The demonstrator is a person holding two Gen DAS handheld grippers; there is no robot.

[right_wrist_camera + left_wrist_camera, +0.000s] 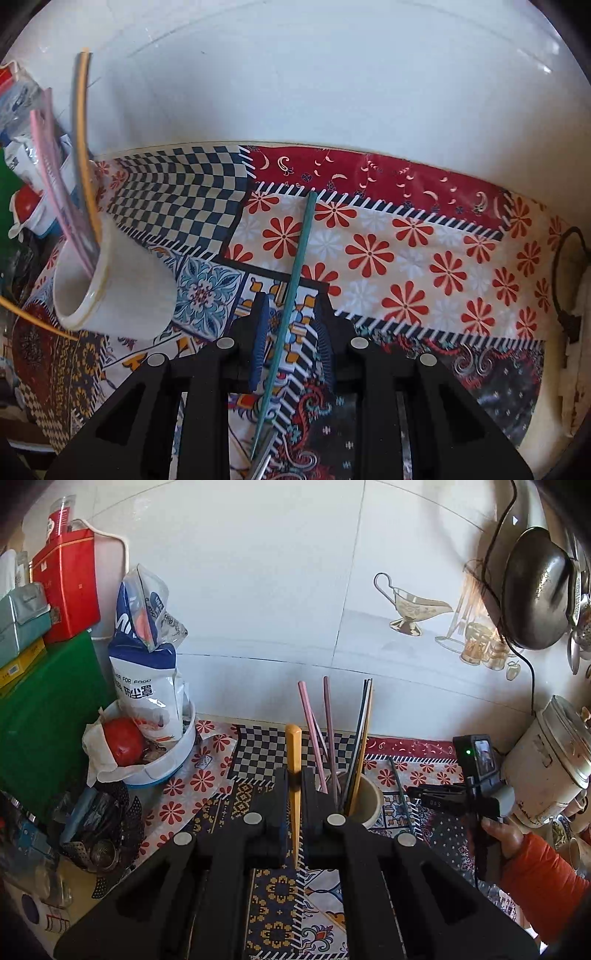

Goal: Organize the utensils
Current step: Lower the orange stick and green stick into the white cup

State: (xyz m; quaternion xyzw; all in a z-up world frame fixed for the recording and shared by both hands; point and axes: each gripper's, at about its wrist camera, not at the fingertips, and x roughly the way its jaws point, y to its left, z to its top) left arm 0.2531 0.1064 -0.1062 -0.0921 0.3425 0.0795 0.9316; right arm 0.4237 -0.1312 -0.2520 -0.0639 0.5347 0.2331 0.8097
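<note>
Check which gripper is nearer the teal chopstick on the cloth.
Right. The right gripper straddles the teal chopstick, fingers open either side of it. The left gripper, shut on a yellow chopstick, sits beyond the cup.

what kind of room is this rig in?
Most likely a home kitchen counter: a dark wok hangs on the tiled wall, a rice cooker sits to the right, and a cup holds chopsticks on a patterned cloth.

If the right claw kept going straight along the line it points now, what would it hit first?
Most likely the teal chopstick, which lies on the patterned tablecloth between the open fingers of the right claw. The pads do not touch it. The cloth follows right beneath; depth is hard to judge here.
</note>
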